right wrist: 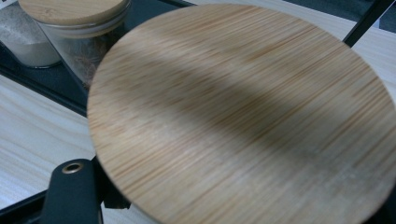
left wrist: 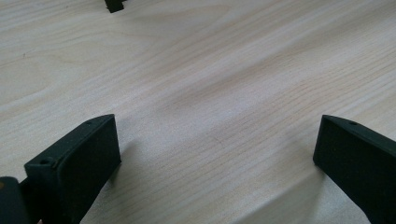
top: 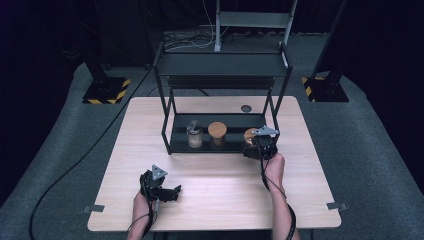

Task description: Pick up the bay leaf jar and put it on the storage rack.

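Observation:
A jar with a round bamboo lid (top: 249, 135) (right wrist: 243, 116) is at the right end of the black rack's lower shelf (top: 230, 122). My right gripper (top: 257, 146) is shut on it from the near side. One black finger (right wrist: 72, 191) shows under the lid's edge, and the glass body is hidden beneath the lid. Whether the jar rests on the shelf I cannot tell. My left gripper (top: 172, 192) (left wrist: 215, 126) lies low over the table (left wrist: 210, 70) near the front left, open, with bare wood between its fingers.
On the same shelf stand a second bamboo-lidded jar (top: 217, 131) (right wrist: 70, 14) and a glass jar of pale powder (top: 194, 134) (right wrist: 25, 46). The rack's upper shelf (top: 220, 65) overhangs them on thin black posts. A small dark disc (top: 246, 108) lies behind the rack.

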A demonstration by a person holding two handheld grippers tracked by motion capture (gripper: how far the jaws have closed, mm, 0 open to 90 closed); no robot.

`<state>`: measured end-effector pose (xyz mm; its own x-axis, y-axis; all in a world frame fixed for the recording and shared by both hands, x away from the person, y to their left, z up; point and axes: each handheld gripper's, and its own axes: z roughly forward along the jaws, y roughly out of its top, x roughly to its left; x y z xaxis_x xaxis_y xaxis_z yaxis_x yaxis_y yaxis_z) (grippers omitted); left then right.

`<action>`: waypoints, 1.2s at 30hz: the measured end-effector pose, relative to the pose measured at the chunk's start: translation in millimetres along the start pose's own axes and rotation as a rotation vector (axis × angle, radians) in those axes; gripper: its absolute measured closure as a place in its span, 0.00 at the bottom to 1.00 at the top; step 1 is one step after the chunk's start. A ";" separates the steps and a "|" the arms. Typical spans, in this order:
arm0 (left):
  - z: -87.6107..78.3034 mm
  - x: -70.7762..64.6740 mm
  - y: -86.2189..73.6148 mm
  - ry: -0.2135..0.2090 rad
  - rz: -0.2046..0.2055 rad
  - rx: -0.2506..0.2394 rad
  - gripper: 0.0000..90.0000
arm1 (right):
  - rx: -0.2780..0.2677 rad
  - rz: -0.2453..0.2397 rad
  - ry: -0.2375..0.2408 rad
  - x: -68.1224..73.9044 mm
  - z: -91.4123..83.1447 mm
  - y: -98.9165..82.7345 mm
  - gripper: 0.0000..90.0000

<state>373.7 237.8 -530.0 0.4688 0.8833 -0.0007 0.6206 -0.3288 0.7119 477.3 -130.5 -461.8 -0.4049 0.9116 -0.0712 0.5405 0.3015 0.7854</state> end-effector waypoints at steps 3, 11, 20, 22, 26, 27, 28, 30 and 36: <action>0.0 0.0 0.0 0.000 0.000 0.000 0.00 | -0.001 0.005 0.000 -0.5 1.4 1.2 0.28; 0.0 0.1 0.0 0.000 0.001 0.000 0.00 | 0.002 0.015 0.006 -2.0 7.3 3.4 0.28; 0.0 0.0 0.0 0.000 0.000 0.000 0.00 | -0.002 0.039 0.014 -3.6 14.6 3.5 0.28; 0.0 0.1 0.0 0.000 0.001 -0.001 0.00 | -0.002 0.045 0.014 -4.3 16.6 3.2 0.28; 0.0 0.1 0.0 0.000 0.000 -0.001 0.00 | -0.003 0.050 0.008 -5.7 20.1 3.1 0.28; 0.0 0.0 0.0 0.000 0.000 0.001 0.00 | -0.006 0.047 0.005 -5.9 21.0 3.2 0.28; 0.0 0.1 0.0 0.000 0.000 0.001 0.00 | -0.009 0.046 0.000 -6.3 21.9 3.2 0.28; 0.0 0.1 0.0 0.000 0.000 0.001 0.00 | -0.012 0.048 0.000 -7.3 23.6 3.4 0.28; 0.0 0.1 0.0 0.000 0.000 0.000 0.00 | -0.016 0.055 -0.007 -8.7 28.1 3.8 0.28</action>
<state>373.7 237.8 -530.0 0.4687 0.8833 -0.0004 0.6208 -0.3291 0.7116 503.7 -129.4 -475.5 -0.3699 0.9285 -0.0315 0.5498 0.2461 0.7982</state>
